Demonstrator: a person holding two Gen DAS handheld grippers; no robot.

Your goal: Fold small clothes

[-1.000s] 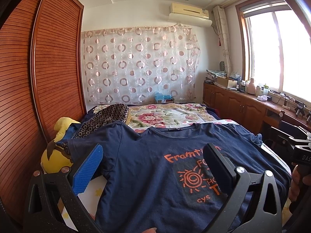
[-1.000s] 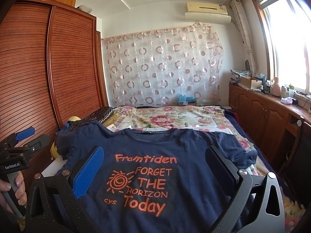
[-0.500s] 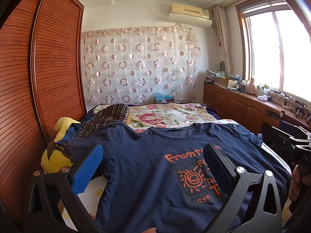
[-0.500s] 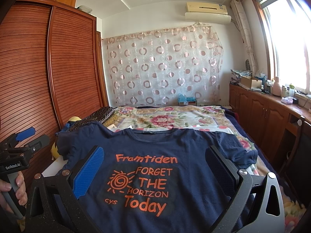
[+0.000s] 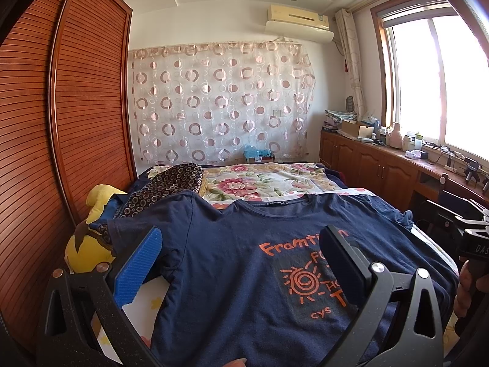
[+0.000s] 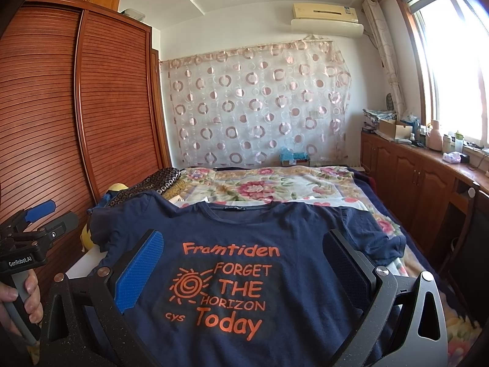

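A navy T-shirt (image 5: 232, 263) with orange print lies spread flat, front up, on the bed, collar at the far side; it also shows in the right wrist view (image 6: 244, 244). My left gripper (image 5: 241, 253) is open and empty, held above the shirt's left half near its left sleeve. My right gripper (image 6: 244, 257) is open and empty, held above the shirt's printed chest. The left gripper also shows at the left edge of the right wrist view (image 6: 33, 229), held in a hand. The right gripper's handle shows at the right edge of the left wrist view (image 5: 470, 238).
A floral bedspread (image 5: 269, 180) covers the far bed. A yellow plush toy (image 5: 88, 244) and a dark ring-patterned cloth (image 5: 171, 180) lie at the left. A slatted wooden wardrobe (image 5: 76, 116) stands left; a low cabinet (image 6: 421, 183) with clutter runs under the window.
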